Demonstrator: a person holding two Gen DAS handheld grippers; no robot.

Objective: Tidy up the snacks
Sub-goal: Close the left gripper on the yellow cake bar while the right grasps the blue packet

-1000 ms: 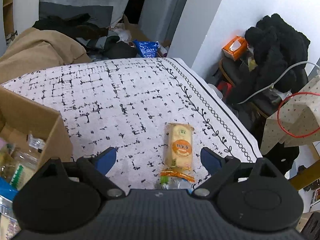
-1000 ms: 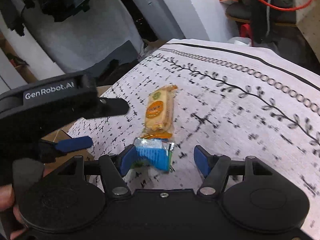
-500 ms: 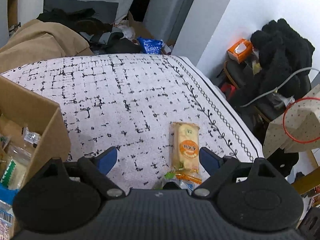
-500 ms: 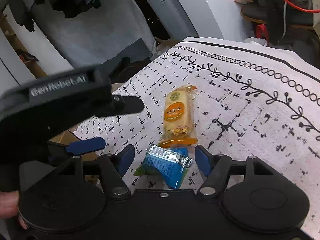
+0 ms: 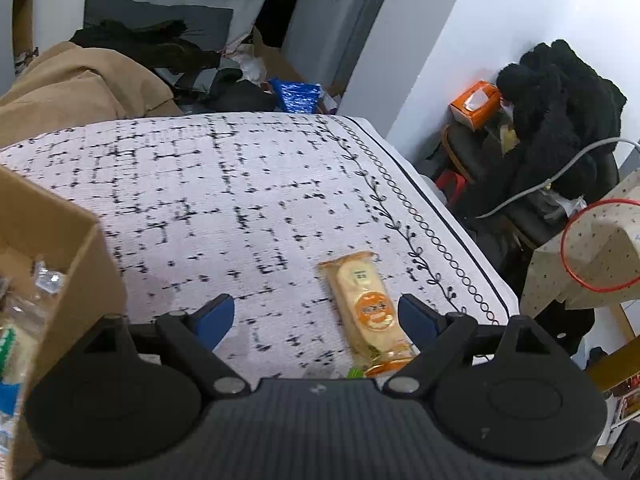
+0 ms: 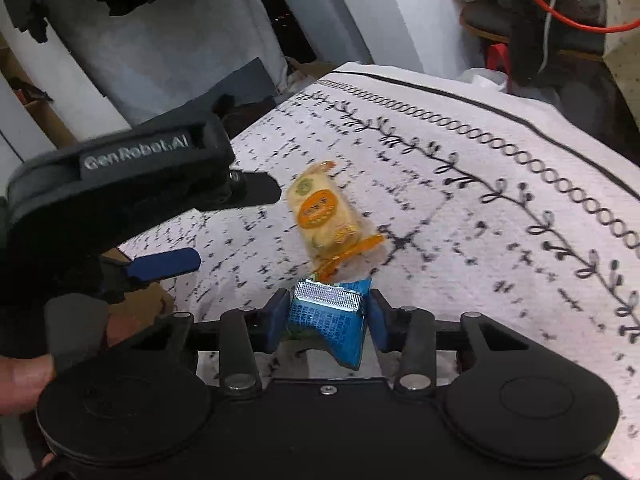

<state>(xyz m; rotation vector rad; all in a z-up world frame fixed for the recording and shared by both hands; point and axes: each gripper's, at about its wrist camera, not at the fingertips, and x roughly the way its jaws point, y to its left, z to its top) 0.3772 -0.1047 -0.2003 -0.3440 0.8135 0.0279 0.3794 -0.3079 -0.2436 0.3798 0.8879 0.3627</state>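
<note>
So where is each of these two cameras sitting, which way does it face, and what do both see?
Left wrist: on the left gripper, looking down along its open fingers at the yellow snack pack and cardboard box.
Right wrist: on the right gripper, its jaws closing on the blue snack packet; the left gripper and a hand show too.
Shared: the yellow snack pack and patterned tablecloth.
</note>
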